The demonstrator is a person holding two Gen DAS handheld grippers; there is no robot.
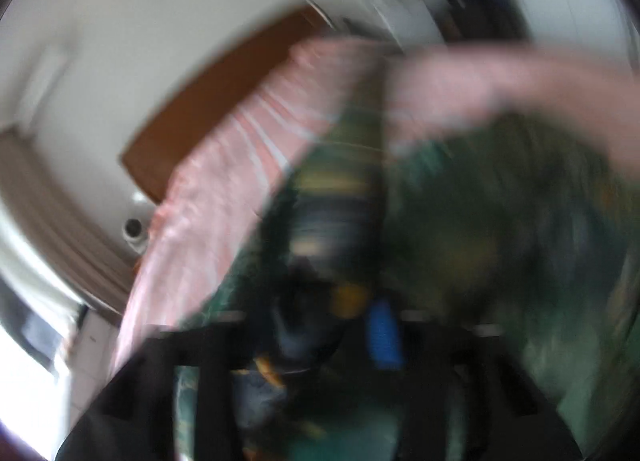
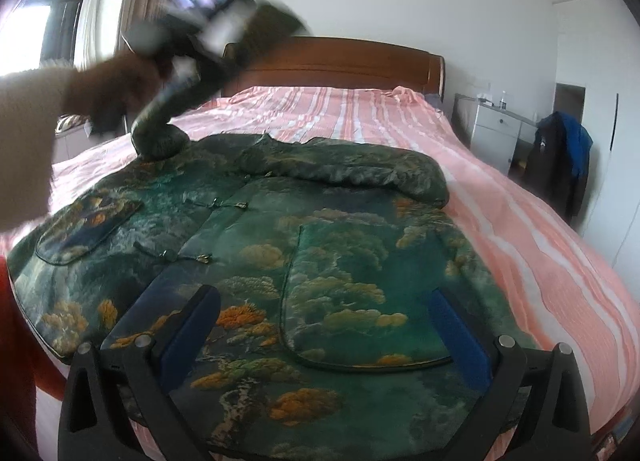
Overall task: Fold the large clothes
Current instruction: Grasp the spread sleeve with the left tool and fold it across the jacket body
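Here the left gripper [image 2: 160, 101], fingers apparently grasping the jacket's [image 2: 304, 261] sleeve [image 2: 160, 137] near the bed's [image 2: 540, 241] far-left edge, is nearer than the released right gripper [image 2: 324, 337].

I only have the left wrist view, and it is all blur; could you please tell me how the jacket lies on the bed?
Observer: The jacket lies spread flat, front up, on the striped bed.
Operator: Thank you. Is any sleeve lifted?
Observer: Yes, one sleeve rises off the bed towards the left gripper; it is too blurred to tell whether the sleeve is gripped.
Operator: And the right gripper?
Observer: The right gripper is open above the jacket's near end and holds nothing.
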